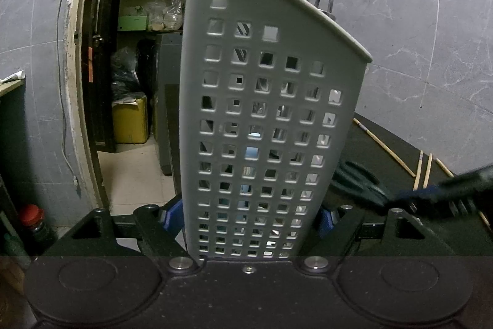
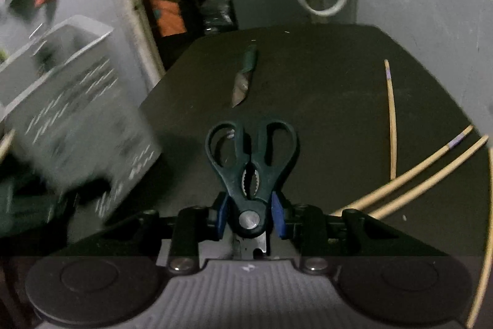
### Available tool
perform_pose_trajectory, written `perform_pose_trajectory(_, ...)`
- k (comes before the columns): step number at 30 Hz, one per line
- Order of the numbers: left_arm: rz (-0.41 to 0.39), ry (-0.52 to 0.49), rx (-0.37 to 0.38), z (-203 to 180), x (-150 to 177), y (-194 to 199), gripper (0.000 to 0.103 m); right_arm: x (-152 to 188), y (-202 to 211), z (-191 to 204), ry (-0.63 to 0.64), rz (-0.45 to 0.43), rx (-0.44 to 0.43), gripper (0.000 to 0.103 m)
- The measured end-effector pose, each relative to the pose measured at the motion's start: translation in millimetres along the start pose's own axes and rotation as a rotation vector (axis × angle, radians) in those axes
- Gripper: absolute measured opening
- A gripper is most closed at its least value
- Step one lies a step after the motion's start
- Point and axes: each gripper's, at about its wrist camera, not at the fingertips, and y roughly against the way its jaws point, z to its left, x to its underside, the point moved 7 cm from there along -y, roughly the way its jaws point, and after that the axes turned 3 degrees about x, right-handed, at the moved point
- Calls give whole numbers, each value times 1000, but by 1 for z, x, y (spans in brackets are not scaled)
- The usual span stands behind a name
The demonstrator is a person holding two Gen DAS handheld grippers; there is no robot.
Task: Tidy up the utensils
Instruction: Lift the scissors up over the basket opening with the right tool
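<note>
Your left hand-held gripper (image 1: pixel 249 219) was clamped on the grey utensil holder (image 1: pixel 265 119), one blue pad pressing each side of its base. The holder stood upright, long axis vertical, its slanted rim rising to the upper left. Through the square perforations you could make out only fragments of what stood inside; the contents could not be identified. A metal loop (image 1: pixel 324 1) showed above the rim, the rest of it hidden behind the wall.

Your right hand-held gripper (image 2: pixel 250 213) was closed on the scissors (image 2: pixel 251 165), gripped just beside the pivot screw. The long axis ran straight away from the camera, handle loops pointing forward and the blades pointing back under the gripper body, where most of their length was cut off from view. In the left wrist view this gripper and the scissors appeared only as a dark blur at the right.

On the dark desk (image 2: pixel 323 76) a knife (image 2: pixel 245 76) lay beyond the scissors, green handle away, blade toward you. Several chopsticks (image 2: pixel 391 119) lay well apart to the right, some running out of frame. In the right wrist view the holder was motion-blurred at the left edge.
</note>
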Motion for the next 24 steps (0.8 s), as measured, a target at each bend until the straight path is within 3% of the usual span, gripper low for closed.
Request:
perform_pose_trajectory(5,-1,1,1,0,0,0,81,25,30,25,154,-21,9,33)
perform_pose_trajectory(11,0,0,0,0,0,0,81,41,50,44,247,-19,-8,33)
perform_pose_trajectory(15,0,0,0,0,0,0,81,45,47,40,241,-18,-23,34)
perform_pose_trajectory(19,0,-1,0,0,0,0,81,40,46,36,231,-32,-29,45)
perform_pose_trajectory(24,0,0,0,0,0,0,81,18,41,42,260,-81,-38,45)
